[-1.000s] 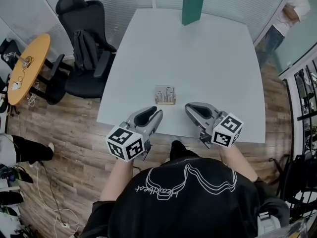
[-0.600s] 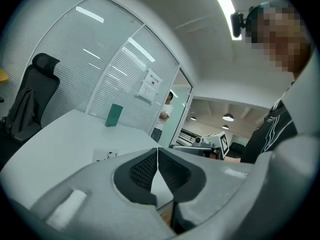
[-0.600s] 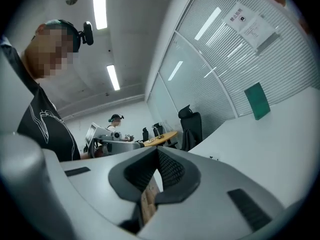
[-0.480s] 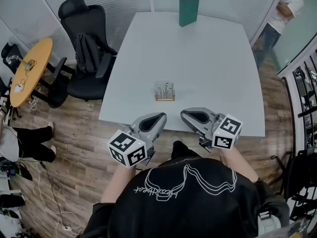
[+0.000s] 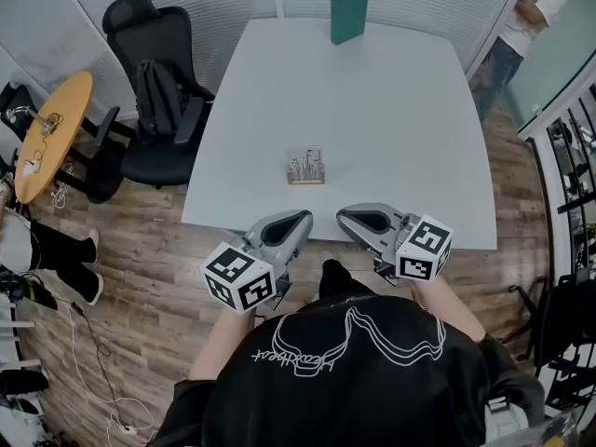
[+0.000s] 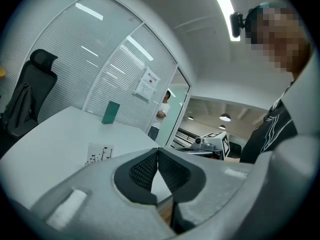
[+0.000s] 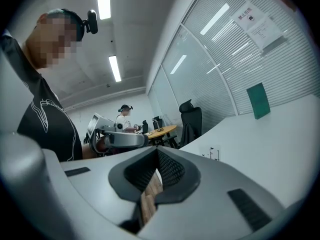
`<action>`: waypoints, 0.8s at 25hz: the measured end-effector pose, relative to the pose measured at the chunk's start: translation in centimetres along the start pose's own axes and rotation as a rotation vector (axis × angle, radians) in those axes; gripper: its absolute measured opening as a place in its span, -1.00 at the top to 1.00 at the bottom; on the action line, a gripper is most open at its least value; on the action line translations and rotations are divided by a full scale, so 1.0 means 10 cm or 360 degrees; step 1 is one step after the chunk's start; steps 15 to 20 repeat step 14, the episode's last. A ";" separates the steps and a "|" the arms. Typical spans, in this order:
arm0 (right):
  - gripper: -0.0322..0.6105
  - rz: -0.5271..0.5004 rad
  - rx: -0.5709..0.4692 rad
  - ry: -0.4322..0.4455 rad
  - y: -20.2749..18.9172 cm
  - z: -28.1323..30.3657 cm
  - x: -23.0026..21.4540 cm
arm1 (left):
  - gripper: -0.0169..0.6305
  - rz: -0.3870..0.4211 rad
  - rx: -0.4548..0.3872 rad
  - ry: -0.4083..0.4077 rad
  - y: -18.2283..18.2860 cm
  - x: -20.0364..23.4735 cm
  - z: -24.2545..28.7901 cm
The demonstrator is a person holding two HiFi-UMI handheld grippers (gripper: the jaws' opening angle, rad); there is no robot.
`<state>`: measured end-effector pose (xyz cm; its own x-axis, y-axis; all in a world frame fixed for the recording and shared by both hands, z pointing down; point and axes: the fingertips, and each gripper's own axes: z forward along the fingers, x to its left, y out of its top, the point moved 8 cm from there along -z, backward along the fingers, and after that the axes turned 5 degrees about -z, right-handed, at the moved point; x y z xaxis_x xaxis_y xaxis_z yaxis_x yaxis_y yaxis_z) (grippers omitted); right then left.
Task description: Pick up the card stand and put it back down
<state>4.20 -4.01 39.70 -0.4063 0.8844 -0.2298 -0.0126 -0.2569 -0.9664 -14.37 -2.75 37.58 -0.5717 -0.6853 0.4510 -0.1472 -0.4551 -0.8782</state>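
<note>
Both pairs of jaws are clenched, pad against pad, with nothing between them. The left gripper (image 5: 301, 219) and the right gripper (image 5: 345, 216) hover side by side at the near edge of the white table (image 5: 400, 110). Each is level and pointed across the tabletop, and the tips are angled slightly toward each other.

The card stand (image 5: 307, 168) is upright on the table just beyond the tips. It is untouched and clear of both grippers, roughly between the lines they point along and a little closer to the left one. In the left gripper view it sits to the left of the closed pads. In the right gripper view it shows small and to their right.

A person in a black shirt (image 5: 345, 371) with a white line drawing on it holds the grippers, one in each hand. The marker cubes sit back near the wrists.

At the far edge of the table a green book (image 5: 348, 14) stands on end against the slatted glass wall. A black office chair (image 5: 154, 82) with a dark bag on its seat is parked off the table's left side. Beyond it is a round wooden table (image 5: 51, 128) with cables on it. A second person (image 5: 526, 17) stands by the table's far right corner, on the wood-plank floor (image 5: 140, 277).
</note>
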 end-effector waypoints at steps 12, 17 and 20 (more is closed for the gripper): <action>0.87 0.0018 0.0011 -0.0012 -0.06 0.00 -0.03 | 0.90 -0.0008 0.0016 0.0019 -0.06 0.04 0.03; 0.87 0.0018 0.0020 -0.0016 -0.07 -0.01 -0.04 | 0.90 -0.0008 0.0016 0.0026 -0.06 0.04 0.04; 0.87 0.0018 0.0020 -0.0016 -0.07 -0.01 -0.04 | 0.90 -0.0008 0.0016 0.0026 -0.06 0.04 0.04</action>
